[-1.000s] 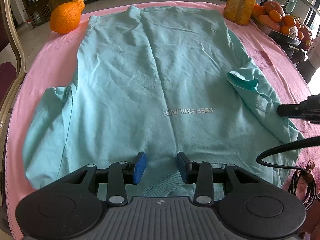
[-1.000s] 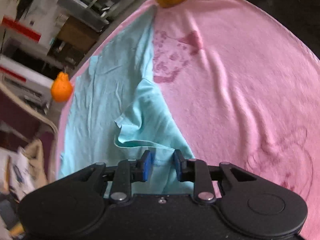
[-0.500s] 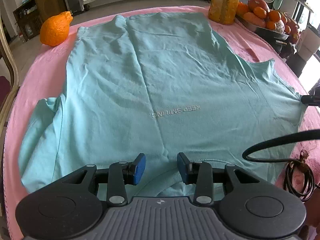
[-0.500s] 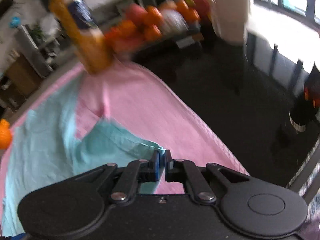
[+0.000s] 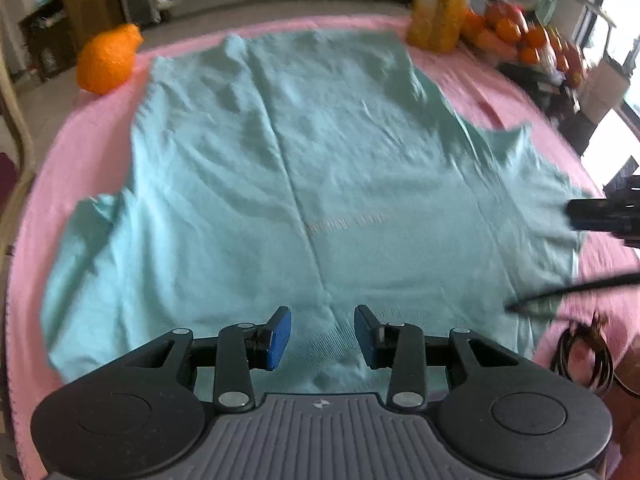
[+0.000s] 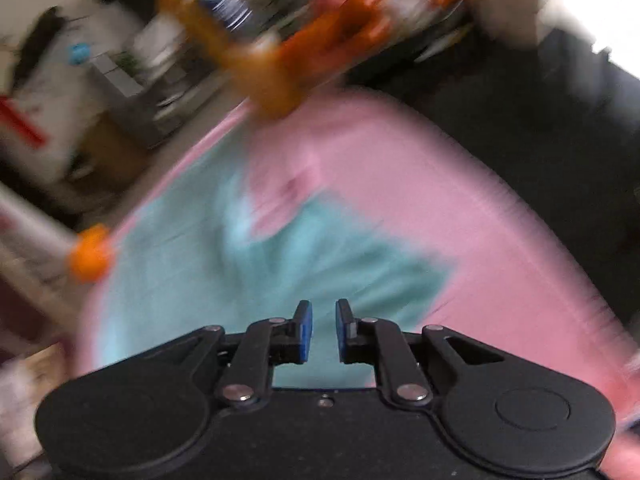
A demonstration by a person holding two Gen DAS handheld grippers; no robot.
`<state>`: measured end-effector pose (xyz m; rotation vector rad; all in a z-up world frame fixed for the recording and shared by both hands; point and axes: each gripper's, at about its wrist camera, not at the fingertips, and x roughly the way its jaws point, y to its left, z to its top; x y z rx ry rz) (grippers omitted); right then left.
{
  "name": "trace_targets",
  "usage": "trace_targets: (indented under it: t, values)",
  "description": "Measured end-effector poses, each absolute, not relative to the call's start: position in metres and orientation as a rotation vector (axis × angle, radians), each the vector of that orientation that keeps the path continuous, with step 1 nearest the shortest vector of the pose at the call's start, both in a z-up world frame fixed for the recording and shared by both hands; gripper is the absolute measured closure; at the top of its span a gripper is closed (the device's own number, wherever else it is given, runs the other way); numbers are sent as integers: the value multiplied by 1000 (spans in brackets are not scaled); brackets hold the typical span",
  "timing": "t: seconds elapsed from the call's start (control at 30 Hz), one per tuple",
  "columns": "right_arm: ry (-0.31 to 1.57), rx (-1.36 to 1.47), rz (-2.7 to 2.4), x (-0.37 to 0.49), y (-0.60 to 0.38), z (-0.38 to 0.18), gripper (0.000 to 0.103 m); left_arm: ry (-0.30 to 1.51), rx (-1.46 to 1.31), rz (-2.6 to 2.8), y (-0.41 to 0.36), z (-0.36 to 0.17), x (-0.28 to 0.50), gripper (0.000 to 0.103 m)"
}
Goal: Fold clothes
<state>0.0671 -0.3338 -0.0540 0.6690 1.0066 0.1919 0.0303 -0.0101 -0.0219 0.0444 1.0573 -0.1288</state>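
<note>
A teal T-shirt (image 5: 304, 168) lies flat and spread out on the pink tablecloth (image 5: 80, 152), its collar nearest my left gripper. That left gripper (image 5: 322, 330) hovers just above the collar, open, with nothing between its blue pads. The right gripper (image 6: 320, 326) is above the shirt's right sleeve (image 6: 352, 264); its jaws are opening and a narrow gap shows between the pads with no cloth in it. Its black tip (image 5: 600, 216) shows at the sleeve's edge in the left wrist view. Both views are motion-blurred.
A knobbly orange fruit (image 5: 106, 58) sits on the far left of the cloth. An orange juice bottle (image 5: 438, 20) and a tray of fruit (image 5: 528, 44) stand at the far right. A black cable (image 5: 576, 288) lies near the right edge. The table edge drops to dark floor (image 6: 540, 128).
The right sleeve, folded over the shirt a second ago, was pulled outward and now lies flat. The right gripper was shut on it half a second ago and has let it go.
</note>
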Motion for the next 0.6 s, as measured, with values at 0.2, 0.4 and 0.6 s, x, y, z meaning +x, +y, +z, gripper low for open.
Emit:
trace_targets:
  t: [0.2,0.4,0.6]
  values:
    - [1156,684,161,75,-328,-81,94,1103,51,-133,1,-31,13,67]
    - [991,520,-28,58,-333,-29,90,1077,-114,36,81,-10,-16,67]
    - [770,457,273,73,-269,47,80,960,-375,225,181,18,-18,65]
